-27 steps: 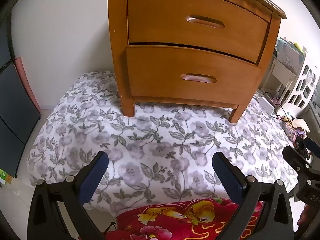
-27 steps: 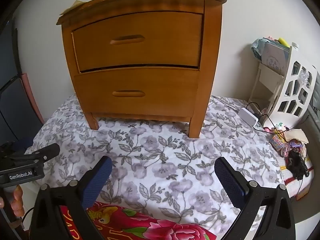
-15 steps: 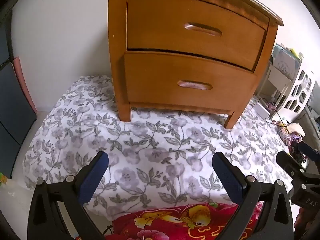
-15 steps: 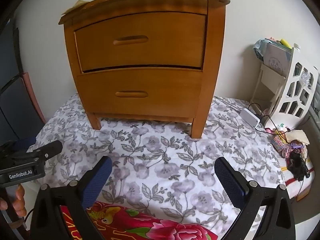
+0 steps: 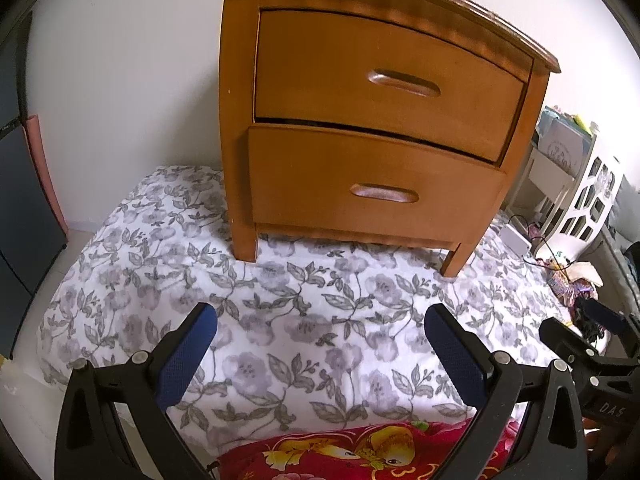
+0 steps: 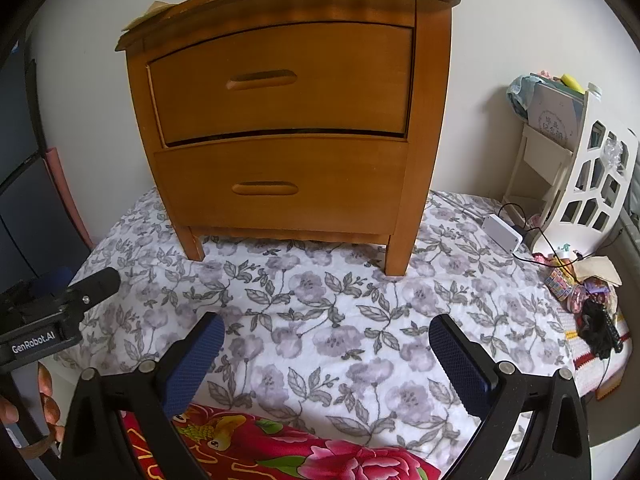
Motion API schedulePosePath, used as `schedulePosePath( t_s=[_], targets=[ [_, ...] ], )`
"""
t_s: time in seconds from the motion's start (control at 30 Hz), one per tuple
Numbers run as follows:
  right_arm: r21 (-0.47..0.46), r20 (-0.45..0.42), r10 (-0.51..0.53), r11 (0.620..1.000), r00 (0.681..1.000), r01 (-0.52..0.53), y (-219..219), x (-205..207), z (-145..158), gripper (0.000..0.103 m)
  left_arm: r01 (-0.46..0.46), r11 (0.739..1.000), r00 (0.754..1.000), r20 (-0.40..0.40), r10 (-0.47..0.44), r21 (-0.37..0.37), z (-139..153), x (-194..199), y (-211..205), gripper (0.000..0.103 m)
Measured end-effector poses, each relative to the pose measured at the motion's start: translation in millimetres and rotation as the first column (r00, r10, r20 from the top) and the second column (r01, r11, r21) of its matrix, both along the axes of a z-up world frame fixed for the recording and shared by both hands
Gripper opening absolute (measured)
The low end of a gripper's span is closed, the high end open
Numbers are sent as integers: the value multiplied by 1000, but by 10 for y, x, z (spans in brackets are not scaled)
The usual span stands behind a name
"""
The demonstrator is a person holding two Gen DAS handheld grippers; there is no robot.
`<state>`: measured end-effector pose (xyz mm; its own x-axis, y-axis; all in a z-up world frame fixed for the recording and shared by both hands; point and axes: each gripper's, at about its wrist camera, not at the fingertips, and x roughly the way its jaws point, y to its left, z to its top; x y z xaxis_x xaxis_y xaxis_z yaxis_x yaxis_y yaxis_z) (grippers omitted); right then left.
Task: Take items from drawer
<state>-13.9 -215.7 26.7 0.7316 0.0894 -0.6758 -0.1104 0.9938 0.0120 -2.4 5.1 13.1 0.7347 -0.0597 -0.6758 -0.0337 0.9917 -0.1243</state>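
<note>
The left gripper (image 5: 320, 330) is hovering with its jaws spread wide and nothing between them, tilting downward over a flowered quilt (image 5: 304, 320). The right gripper (image 6: 326, 340) is standing just as wide and just as empty, tilting down at the same slant beside it. A red blanket (image 6: 280, 452) with bright flowers is lying at the near edge, under both grippers.

Farther off, a wooden nightstand (image 5: 360, 120) is standing on the quilt against the white wall. Its top drawer (image 5: 384, 80) and bottom drawer (image 5: 372, 196) are both sitting closed, with a thin dark gap between them, so whatever they hold is hidden. Nothing is lying between the grippers and the drawer fronts.

To the right, a white power adapter (image 6: 502, 232) with a black cable is resting on the quilt, near a white cut-out rack (image 6: 592, 184) and a small heap of trinkets (image 6: 588, 296) too jumbled to make out. Something flat is sitting on the nightstand's top, cut off by the frame edge. In the right view, fingers (image 6: 8, 414) of the hand gripping the left handle are showing at the lower left edge.
</note>
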Motion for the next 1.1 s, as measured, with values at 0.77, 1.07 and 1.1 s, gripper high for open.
schedulePosePath(
  t_s=[0.77,1.07,1.1],
  targets=[
    [-16,1,20,1000,1000,-20,70,-40,2,103,9,999,999,-30,-10,-43,70,-14,58,103],
    [-29,-16,32,999,999,-33,87,-14,-10,103,16,999,999,-43,-18,-31,73,-7,34,103],
    [-31,-18,34,999,999,-34,85,-19,-16,103,14,999,999,-41,-15,-31,71,-11,34,103]
  ],
)
